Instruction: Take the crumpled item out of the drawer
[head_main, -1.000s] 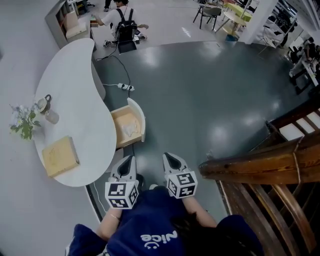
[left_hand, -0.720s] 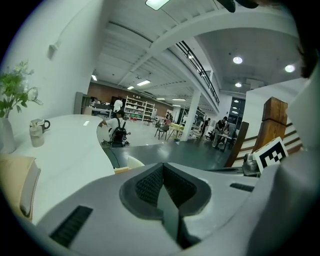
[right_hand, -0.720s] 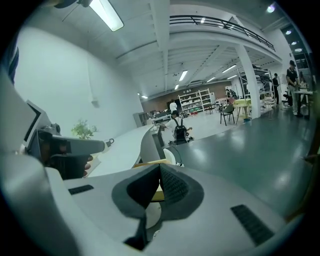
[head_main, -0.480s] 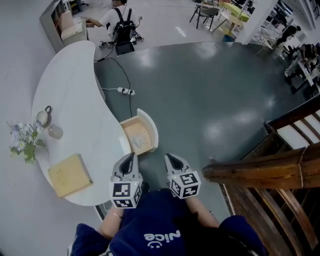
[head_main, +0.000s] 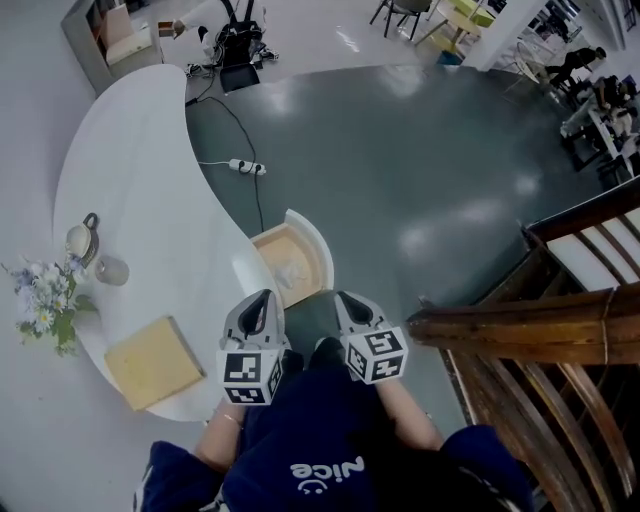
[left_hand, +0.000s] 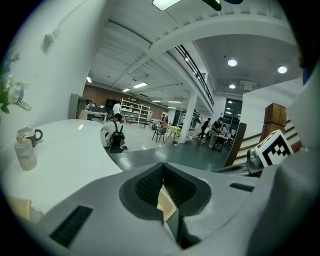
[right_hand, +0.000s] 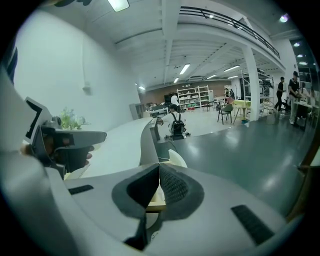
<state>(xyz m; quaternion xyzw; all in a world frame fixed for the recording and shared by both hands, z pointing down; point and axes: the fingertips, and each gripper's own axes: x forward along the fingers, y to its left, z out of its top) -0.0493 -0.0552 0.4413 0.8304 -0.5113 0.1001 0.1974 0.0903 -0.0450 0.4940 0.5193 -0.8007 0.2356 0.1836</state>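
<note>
Your left claw (head_main: 262, 300) and right claw (head_main: 347, 300) both closed, empty, open drawer (head_main: 312, 240) in table (head_main: 140, 190) holding crumpled item (head_main: 291, 276), just ahead of your claws, untouched

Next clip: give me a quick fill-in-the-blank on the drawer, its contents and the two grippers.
The white curved table's pale wooden drawer stands ___. The crumpled white item lies ___ the drawer. The left gripper and right gripper both have their jaws ___, holding nothing.
Missing: open; inside; shut.
</note>
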